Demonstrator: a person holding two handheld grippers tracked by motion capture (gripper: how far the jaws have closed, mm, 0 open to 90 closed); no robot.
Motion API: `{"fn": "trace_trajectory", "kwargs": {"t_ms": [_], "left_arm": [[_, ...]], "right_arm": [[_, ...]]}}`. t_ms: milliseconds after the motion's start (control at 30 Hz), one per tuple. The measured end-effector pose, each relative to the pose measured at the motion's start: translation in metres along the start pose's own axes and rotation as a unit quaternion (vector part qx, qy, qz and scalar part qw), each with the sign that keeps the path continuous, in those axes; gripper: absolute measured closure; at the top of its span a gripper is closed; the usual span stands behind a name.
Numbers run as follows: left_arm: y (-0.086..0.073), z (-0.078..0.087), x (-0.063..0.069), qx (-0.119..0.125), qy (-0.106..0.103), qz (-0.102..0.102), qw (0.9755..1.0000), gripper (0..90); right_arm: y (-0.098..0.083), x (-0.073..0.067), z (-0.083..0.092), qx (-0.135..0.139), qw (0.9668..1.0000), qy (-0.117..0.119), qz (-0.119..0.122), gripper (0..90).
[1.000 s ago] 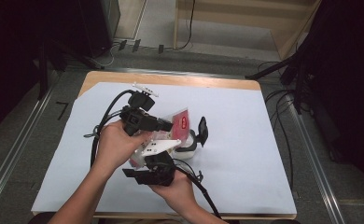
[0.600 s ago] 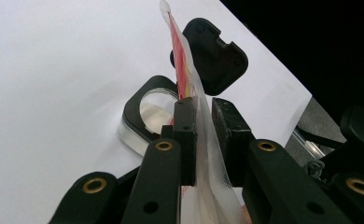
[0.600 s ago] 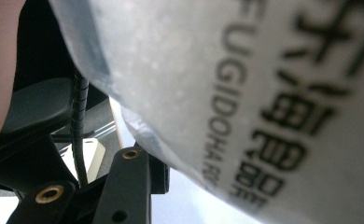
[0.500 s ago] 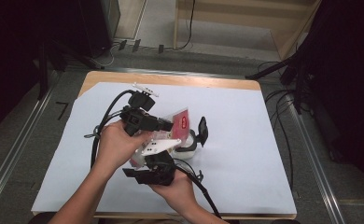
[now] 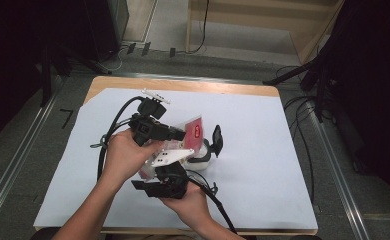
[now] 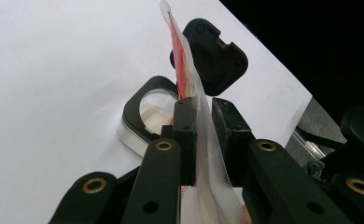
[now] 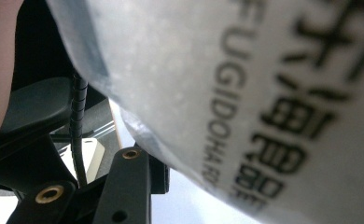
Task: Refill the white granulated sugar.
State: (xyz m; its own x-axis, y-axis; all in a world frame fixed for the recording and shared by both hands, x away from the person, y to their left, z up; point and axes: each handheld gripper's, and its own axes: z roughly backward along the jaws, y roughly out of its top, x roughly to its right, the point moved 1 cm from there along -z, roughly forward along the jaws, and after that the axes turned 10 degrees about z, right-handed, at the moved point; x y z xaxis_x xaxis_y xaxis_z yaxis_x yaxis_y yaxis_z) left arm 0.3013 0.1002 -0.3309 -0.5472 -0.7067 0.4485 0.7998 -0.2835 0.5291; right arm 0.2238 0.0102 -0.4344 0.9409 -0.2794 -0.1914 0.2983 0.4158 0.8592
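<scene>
A clear plastic pouch (image 5: 195, 131) with a red printed panel is held up over the middle of the table. My left gripper (image 5: 180, 134) comes in from the left and is shut on the pouch's edge (image 6: 185, 74), with its pads (image 6: 185, 140) on either side of the film. My right gripper (image 5: 168, 162) sits just below and nearer the person, shut on the pouch's lower part (image 7: 245, 93). One of its fingers (image 7: 129, 186) shows and the other is hidden behind the pouch. Under the pouch stands a clear round container (image 5: 203, 159) with its black lid (image 5: 216, 140) hinged open.
A white sheet (image 5: 263, 165) covers the wooden table (image 5: 183, 85). Black cables (image 5: 115, 120) trail from both grippers. Dark equipment and floor cables (image 5: 303, 105) lie beyond the table's right side, and metal rails (image 5: 13, 165) run along the left.
</scene>
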Motion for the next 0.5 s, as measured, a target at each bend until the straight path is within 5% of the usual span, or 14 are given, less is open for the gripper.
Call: {"fn": "trace_trajectory", "kwargs": {"t_ms": [500], "left_arm": [[-0.0009, 0.0005, 0.0008, -0.001, -0.001, -0.003, 1.0, 81.5]], "right_arm": [[-0.0006, -0.0017, -0.0007, 0.0, 1.0, -0.008, 0.005, 63.7]]}}
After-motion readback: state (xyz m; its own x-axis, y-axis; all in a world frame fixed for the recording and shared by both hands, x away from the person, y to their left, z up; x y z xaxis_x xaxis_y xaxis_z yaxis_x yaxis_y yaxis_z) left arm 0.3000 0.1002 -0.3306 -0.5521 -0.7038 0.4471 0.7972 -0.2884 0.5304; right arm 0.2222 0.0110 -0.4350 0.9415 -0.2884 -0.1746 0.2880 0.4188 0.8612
